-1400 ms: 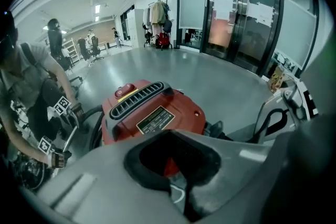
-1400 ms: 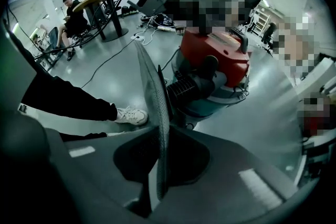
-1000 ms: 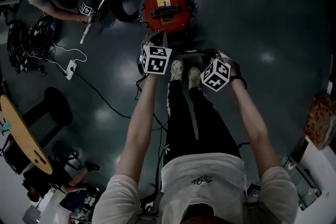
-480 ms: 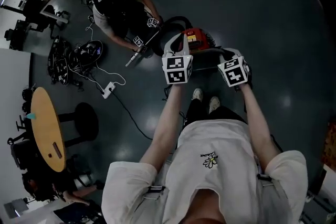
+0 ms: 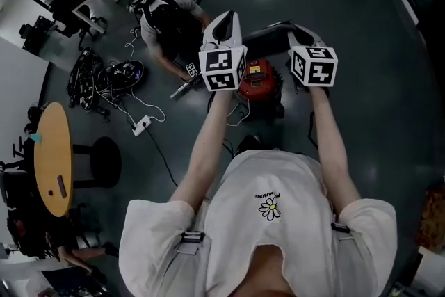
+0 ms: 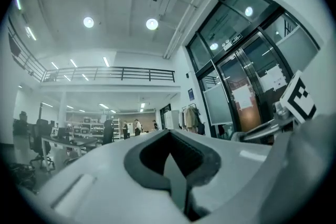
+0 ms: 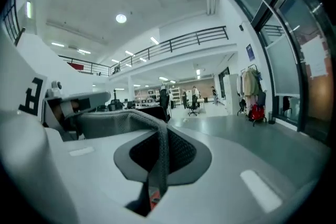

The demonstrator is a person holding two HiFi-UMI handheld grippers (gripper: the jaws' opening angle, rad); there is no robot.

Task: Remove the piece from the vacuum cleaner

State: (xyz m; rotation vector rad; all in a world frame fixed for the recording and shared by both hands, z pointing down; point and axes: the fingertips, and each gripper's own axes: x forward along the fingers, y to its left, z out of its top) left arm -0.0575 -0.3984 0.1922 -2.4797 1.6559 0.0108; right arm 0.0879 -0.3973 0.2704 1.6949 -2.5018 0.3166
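Above one vacuum [image 5: 259, 80], two grippers [image 5: 224, 23] [image 5: 303, 35] hold one piece [image 5: 268, 33].

That vacuum cleaner [image 5: 259, 78] shell looks like glossy red plastic, and the floor [image 5: 375, 101] is shiny too. The strap [image 7: 159, 144] is rough woven cloth; tabletop [image 5: 52, 156] at 9 o'clock is smooth wood.

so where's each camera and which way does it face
Head view: on the person's head, steeply down at the round red vacuum cleaner; shows arms, left gripper, right gripper.
Left gripper view: on the left gripper, up toward glass doors; jaws shut on a grey fabric band.
Right gripper view: on the right gripper, facing the hall; jaws shut on that band.
Both gripper views share the balcony railing.
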